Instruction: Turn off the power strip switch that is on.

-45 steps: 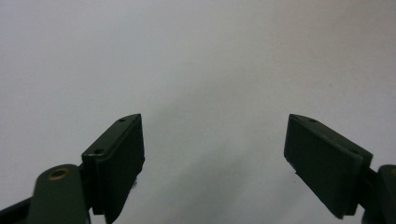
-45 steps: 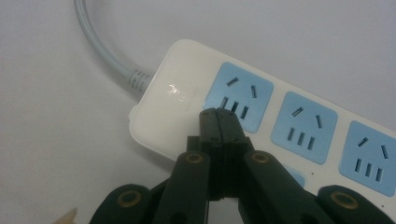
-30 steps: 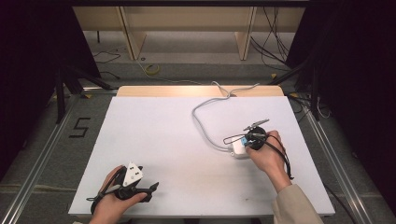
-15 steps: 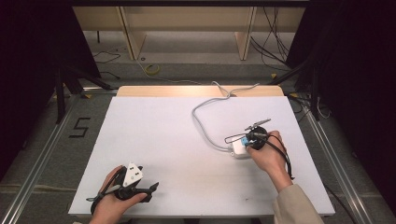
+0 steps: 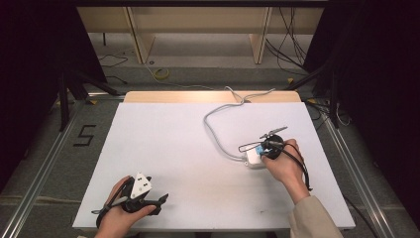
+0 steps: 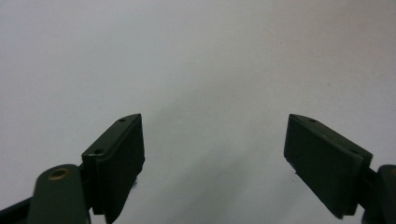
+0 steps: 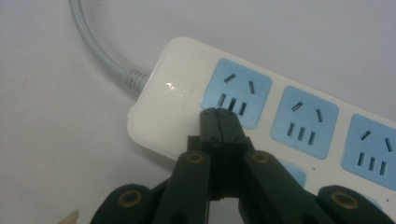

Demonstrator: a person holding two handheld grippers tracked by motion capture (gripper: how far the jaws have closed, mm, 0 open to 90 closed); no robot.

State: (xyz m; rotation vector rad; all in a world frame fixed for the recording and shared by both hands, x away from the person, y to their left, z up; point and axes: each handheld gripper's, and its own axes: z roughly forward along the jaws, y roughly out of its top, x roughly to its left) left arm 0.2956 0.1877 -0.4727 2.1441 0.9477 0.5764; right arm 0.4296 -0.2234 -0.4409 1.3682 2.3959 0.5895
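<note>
A white power strip (image 7: pixel 168 102) with blue sockets (image 7: pixel 238 92) lies on the white table, right of centre in the high view (image 5: pixel 253 157). Its grey cable (image 5: pixel 213 130) loops toward the table's far edge. My right gripper (image 7: pixel 218 116) is shut, with nothing between the jaws, and its tips sit at the strip's cable end beside the first socket. In the high view the right gripper (image 5: pixel 267 147) is held over the strip. My left gripper (image 6: pixel 212 158) is open over bare table, at the near left corner (image 5: pixel 143 196) in the high view.
The white table (image 5: pixel 168 144) has a wooden strip along its far edge. Metal rails run along both sides on the floor. A "5" mark (image 5: pixel 84 135) is on the floor at the left. Loose cables lie beyond the table.
</note>
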